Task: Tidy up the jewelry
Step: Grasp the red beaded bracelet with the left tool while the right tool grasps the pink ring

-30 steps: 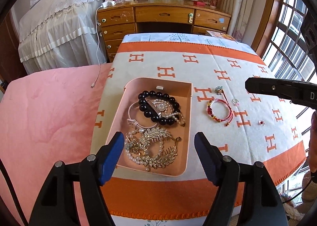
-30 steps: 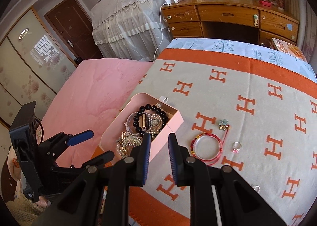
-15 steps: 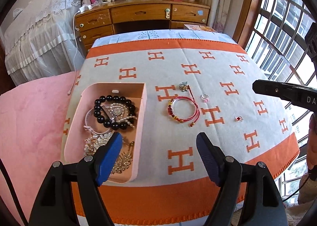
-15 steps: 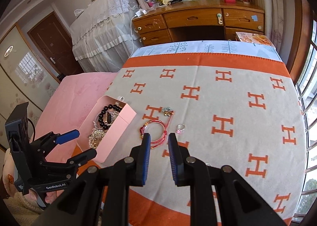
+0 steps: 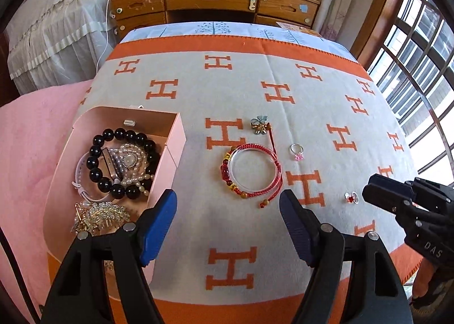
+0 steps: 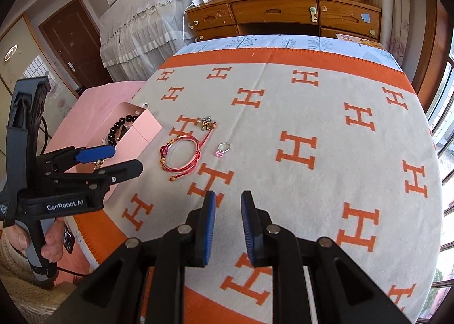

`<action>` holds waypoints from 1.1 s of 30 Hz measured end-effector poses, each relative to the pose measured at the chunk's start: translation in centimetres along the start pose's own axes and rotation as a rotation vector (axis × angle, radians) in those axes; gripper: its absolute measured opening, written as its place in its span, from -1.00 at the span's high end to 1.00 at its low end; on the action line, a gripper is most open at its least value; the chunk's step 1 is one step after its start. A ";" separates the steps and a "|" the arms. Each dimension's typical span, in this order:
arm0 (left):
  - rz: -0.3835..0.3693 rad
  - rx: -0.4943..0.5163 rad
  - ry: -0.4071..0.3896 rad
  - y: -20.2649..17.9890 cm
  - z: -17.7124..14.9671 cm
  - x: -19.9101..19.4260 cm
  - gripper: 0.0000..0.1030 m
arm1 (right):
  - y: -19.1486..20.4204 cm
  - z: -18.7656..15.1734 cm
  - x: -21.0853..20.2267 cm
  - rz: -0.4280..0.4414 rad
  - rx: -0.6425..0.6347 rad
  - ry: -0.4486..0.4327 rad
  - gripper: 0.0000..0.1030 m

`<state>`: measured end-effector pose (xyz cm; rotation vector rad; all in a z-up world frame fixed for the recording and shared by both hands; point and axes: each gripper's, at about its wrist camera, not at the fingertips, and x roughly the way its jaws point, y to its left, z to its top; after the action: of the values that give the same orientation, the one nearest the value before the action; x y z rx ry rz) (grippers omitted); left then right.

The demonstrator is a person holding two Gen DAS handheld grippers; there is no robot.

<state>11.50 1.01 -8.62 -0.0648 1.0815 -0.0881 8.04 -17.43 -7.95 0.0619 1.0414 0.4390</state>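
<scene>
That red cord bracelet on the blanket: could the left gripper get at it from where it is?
Probably yes. The left gripper is open and empty, the red bracelet lies flat just ahead of its fingertips, and nothing stands between them.

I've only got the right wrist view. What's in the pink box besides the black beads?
Observer: A pearl piece lies inside the black bead bracelet in the pink box.
Operator: Anything at the near end of that box?
Observer: A gold leaf brooch.
Operator: Any loose piece on the blanket that I'm missing?
Observer: A small red-stone piece, close to the right gripper in the left wrist view.
</scene>
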 end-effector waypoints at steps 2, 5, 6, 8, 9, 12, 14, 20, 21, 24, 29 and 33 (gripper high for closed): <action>0.008 -0.012 0.009 -0.1 0.4 1.0 -0.22 | -0.1 0.4 0.5 -0.004 0.004 -0.007 0.64; 0.026 -0.018 0.028 -0.3 0.9 2.3 -0.14 | -0.3 1.0 1.2 -0.008 0.014 -0.026 0.64; 0.032 -0.019 0.034 -0.4 1.1 2.7 -0.13 | -0.4 1.3 1.4 -0.006 0.019 -0.032 0.64; 0.040 -0.022 0.044 -0.5 1.4 3.4 -0.10 | -0.6 1.7 1.7 0.000 0.032 -0.044 0.64; 0.043 -0.023 0.047 -0.5 1.6 3.6 -0.09 | -0.8 1.9 1.9 0.003 0.039 -0.047 0.64; 0.054 -0.016 0.056 -0.7 1.8 4.3 -0.07 | -1.0 2.3 2.6 0.011 0.056 -0.050 0.64; 0.049 -0.013 0.071 -0.8 2.0 4.9 -0.02 | -1.1 2.4 3.0 0.010 0.062 -0.046 0.64; 0.060 0.003 0.077 -0.9 2.2 5.8 0.72 | -0.9 2.4 3.7 0.012 0.055 -0.032 0.64; 0.054 0.008 0.078 -0.8 2.2 5.8 0.79 | -0.8 2.3 3.8 0.012 0.052 -0.029 0.64; 0.032 0.006 0.072 -0.6 2.0 5.6 0.80 | -0.5 2.4 4.2 0.014 0.044 -0.015 0.64; 0.013 0.002 0.024 -0.2 1.2 3.9 0.81 | 0.1 2.5 5.2 0.007 0.038 0.015 0.64; -0.001 0.005 -0.021 0.3 0.5 1.8 0.80 | 0.9 2.8 6.2 -0.009 0.021 0.036 0.64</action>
<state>12.77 1.16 -10.01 -0.0618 1.0602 -0.0907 12.77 -13.78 -11.41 0.0683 1.0811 0.4227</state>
